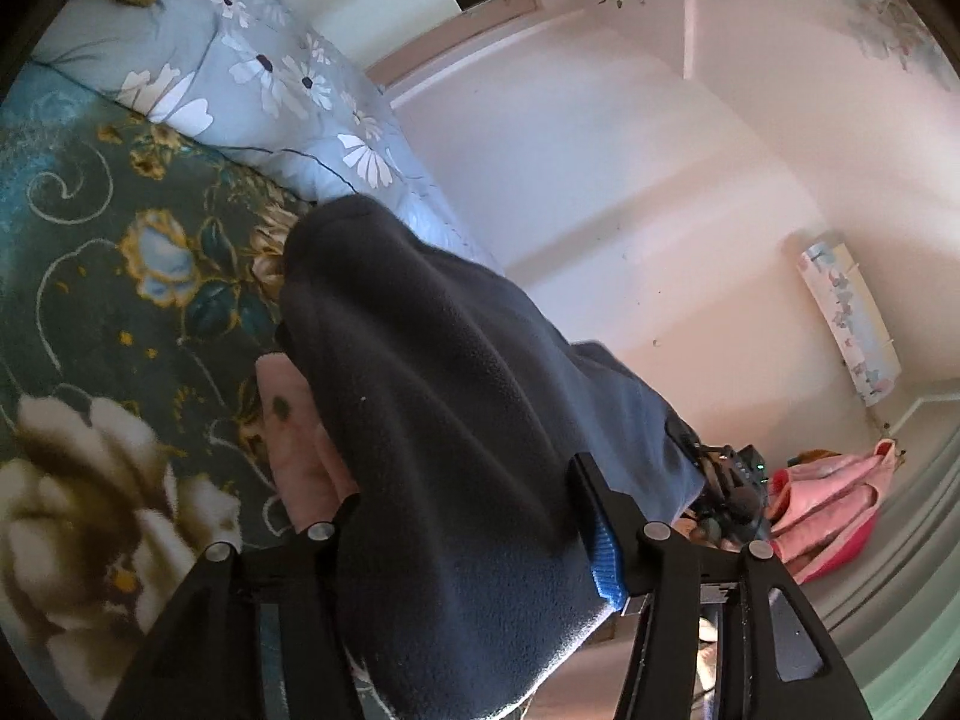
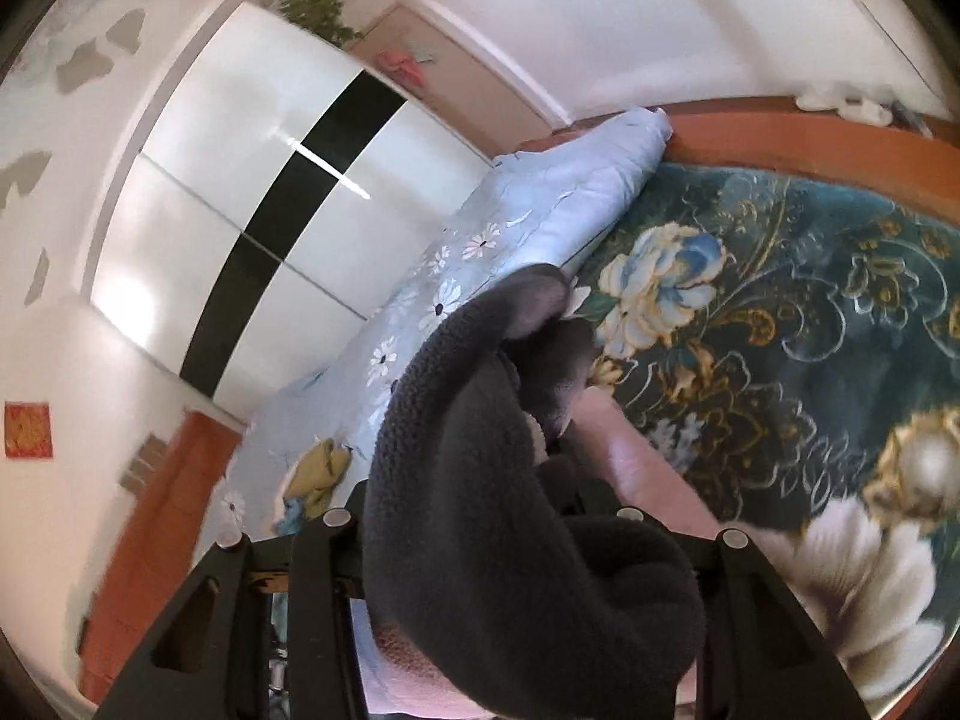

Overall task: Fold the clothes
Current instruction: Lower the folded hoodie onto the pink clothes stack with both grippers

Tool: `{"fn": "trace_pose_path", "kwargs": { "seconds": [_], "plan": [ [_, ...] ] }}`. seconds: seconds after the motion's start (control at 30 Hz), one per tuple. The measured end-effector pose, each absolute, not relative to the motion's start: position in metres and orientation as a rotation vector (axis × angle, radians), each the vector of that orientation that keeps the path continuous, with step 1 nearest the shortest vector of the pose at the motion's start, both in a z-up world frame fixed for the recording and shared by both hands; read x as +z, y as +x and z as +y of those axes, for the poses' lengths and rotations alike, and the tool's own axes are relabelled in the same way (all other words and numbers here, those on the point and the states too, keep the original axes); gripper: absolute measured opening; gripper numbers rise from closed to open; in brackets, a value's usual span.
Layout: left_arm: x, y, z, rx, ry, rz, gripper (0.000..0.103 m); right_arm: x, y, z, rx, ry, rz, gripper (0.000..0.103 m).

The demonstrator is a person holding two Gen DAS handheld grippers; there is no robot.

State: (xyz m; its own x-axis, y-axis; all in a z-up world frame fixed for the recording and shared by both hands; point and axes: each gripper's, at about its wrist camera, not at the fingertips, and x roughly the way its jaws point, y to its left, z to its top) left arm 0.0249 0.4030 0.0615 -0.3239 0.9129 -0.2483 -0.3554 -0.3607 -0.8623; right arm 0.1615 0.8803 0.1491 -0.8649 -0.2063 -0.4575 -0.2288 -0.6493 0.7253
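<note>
A dark grey fleece garment [image 1: 432,396] hangs lifted above the bed, held between both grippers. In the left wrist view it fills the gap between the fingers of my left gripper [image 1: 468,516], which is shut on it; a blue pad [image 1: 606,558] shows on the right finger. In the right wrist view the same fleece [image 2: 480,480] is bunched over my right gripper [image 2: 480,528], which is shut on it; its fingertips are hidden by the cloth. A pink garment [image 1: 300,456] lies on the bed under the fleece, and also shows in the right wrist view [image 2: 648,468].
The bed has a dark teal floral blanket [image 1: 120,276]. A light blue daisy-print quilt [image 1: 288,84] is piled along its far side. A white and black wardrobe [image 2: 252,204] and a wooden bed frame [image 2: 810,144] stand beyond. A pink bag [image 1: 834,504] lies at the right.
</note>
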Motion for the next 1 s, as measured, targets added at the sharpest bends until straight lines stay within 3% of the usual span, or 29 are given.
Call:
{"fn": "trace_pose_path", "kwargs": {
  "seconds": [0.13,0.37,0.47,0.53,0.77,0.87,1.0],
  "plan": [
    [0.059,0.023,0.407,1.805,-0.953,-0.883,0.059,0.091,0.164,0.9,2.549,-0.861,1.482,0.047],
    [0.064,0.021,0.414,1.808,-0.939,-0.846,0.061,0.089,0.176,0.903,2.557,-0.783,1.508,0.05],
    [0.064,0.014,0.405,1.784,-0.967,-0.874,0.06,0.088,0.181,0.904,2.559,-0.75,1.519,0.06],
    [0.065,0.011,0.389,1.81,-0.966,-0.921,0.061,0.093,0.193,0.907,2.529,-0.7,1.515,0.065],
    [0.075,-0.005,0.32,1.975,-1.012,-1.11,0.065,0.13,0.237,0.905,2.485,-0.518,1.429,0.066],
    [0.104,0.001,0.315,2.061,-0.964,-1.0,0.067,0.16,0.248,0.889,2.523,-0.445,1.32,0.066],
    [0.147,0.018,0.348,2.166,-0.904,-0.728,0.073,0.195,0.229,0.845,2.603,-0.555,1.059,0.071]
  ]
}}
